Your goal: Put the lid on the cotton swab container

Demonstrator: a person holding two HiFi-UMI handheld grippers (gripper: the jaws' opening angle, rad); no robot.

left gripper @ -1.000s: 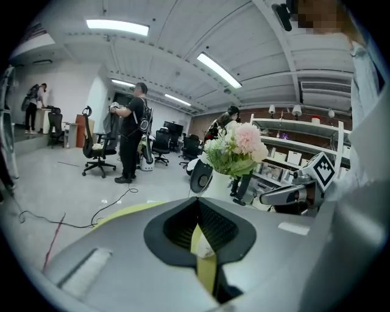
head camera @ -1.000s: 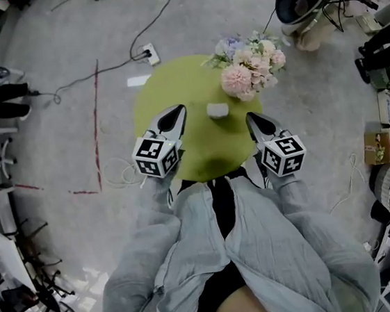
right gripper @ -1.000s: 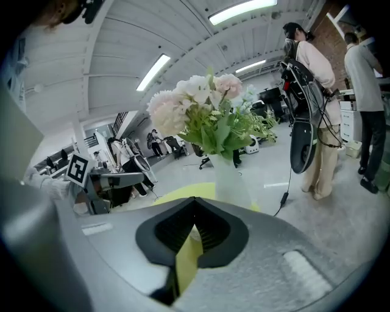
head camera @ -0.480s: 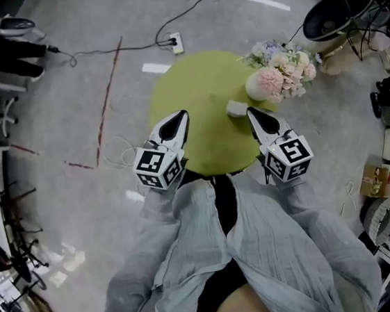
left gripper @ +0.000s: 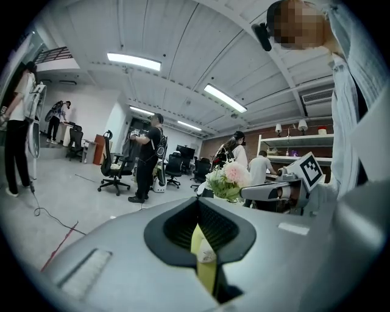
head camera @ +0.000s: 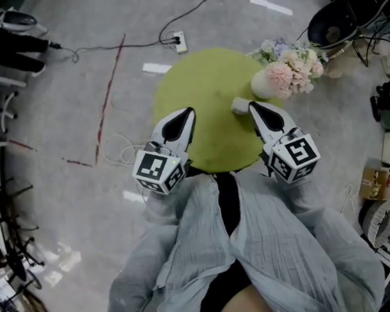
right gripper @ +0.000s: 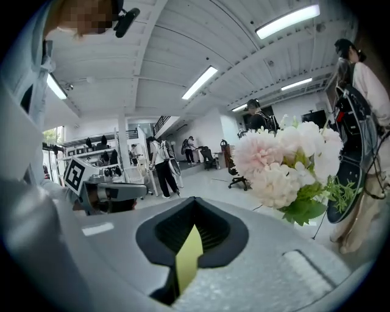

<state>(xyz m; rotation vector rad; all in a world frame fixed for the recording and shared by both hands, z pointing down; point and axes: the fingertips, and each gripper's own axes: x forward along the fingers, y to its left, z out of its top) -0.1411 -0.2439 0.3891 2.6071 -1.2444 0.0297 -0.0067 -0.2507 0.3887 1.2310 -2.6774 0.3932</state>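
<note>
1. Container (head camera: pixel 239 105), small and white, rests toward the right side of a round green table (head camera: pixel 201 88) as a person stands over it with a gripper in each hand. Whether its lid is on cannot be made out.
2. Nearest the head camera, the person's grey shirt (head camera: pixel 261 249) fills the lower frame, and the sleeves run out to the two grippers.
3. Left gripper (head camera: pixel 186 116) hangs over the table's near left edge. Its jaws are drawn to a thin slit and grip nothing. Green tabletop and a small white thing, too small to identify, show through the gap.
4. Right gripper (head camera: pixel 255 110) hangs over the table's right side, its jaws likewise closed to a slit and empty. Its tip lies just right of the container, and contact between them cannot be judged.
5. Beyond the container, pink and white flowers (head camera: pixel 294 70) stand in a pale vase (head camera: pixel 264 84) at the table's far right edge.
6. On the grey floor past the table lies a power strip (head camera: pixel 180 43) with a dark cable (head camera: pixel 116 47) trailing left. A red line (head camera: pixel 108 95) runs along the floor to the table's left.
7. Farther off, the gripper views show people (left gripper: pixel 146 158) standing among office chairs (left gripper: pixel 113 167) under ceiling strip lights (left gripper: pixel 134 61).
</note>
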